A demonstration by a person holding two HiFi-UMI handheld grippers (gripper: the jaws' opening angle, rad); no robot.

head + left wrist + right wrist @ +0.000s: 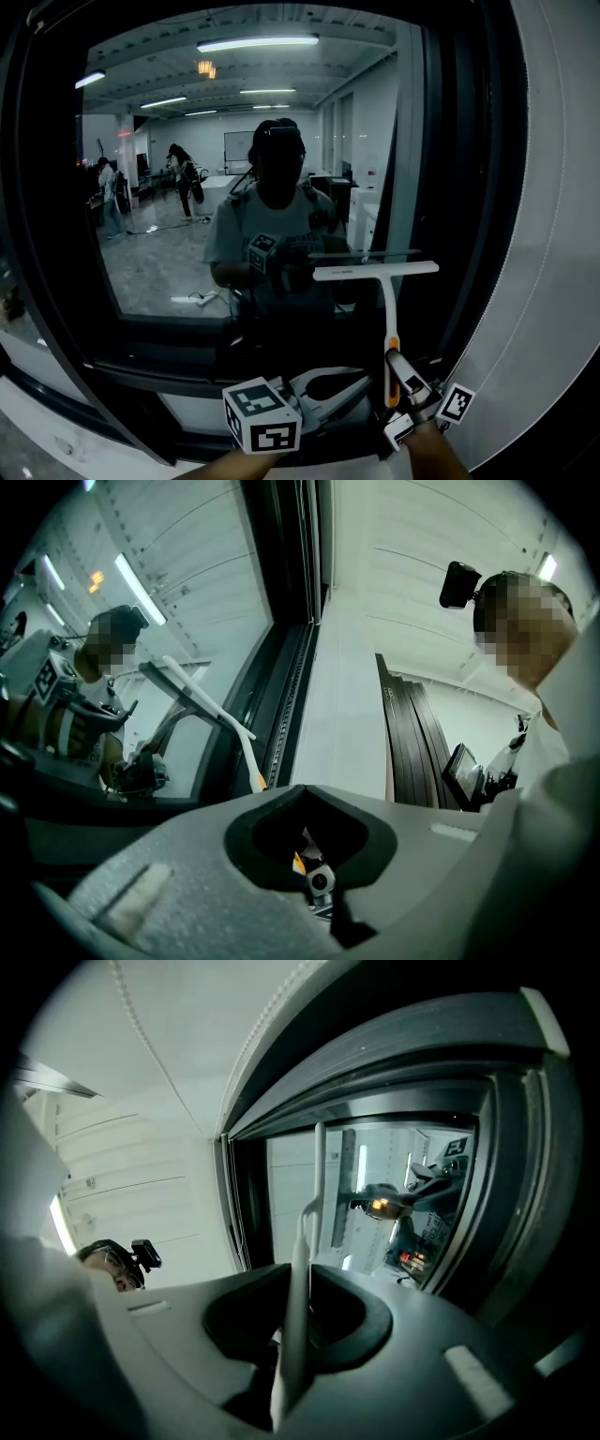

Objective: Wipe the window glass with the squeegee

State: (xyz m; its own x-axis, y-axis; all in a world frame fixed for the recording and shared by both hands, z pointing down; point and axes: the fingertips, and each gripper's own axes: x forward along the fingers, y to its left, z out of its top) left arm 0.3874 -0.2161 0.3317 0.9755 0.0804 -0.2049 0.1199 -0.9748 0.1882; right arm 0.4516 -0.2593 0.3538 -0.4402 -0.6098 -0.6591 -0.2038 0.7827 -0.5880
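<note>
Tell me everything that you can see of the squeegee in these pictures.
The squeegee is T-shaped and looks like white plastic, with an orange band low on its handle. It stands upright, its long blade bar horizontal at the top, close before the window glass, which reflects it. Whether the blade touches the glass I cannot tell. The right gripper is shut on the lower handle.

Lower centre, the left hand-held gripper (356,386): pale grey moulded jaws and a white cube (262,415) printed with black square markers. At lower right, the right hand-held gripper (394,362) carries like tags (457,403). Reflected mid-frame, a light short-sleeved T-shirt (272,225).
</note>
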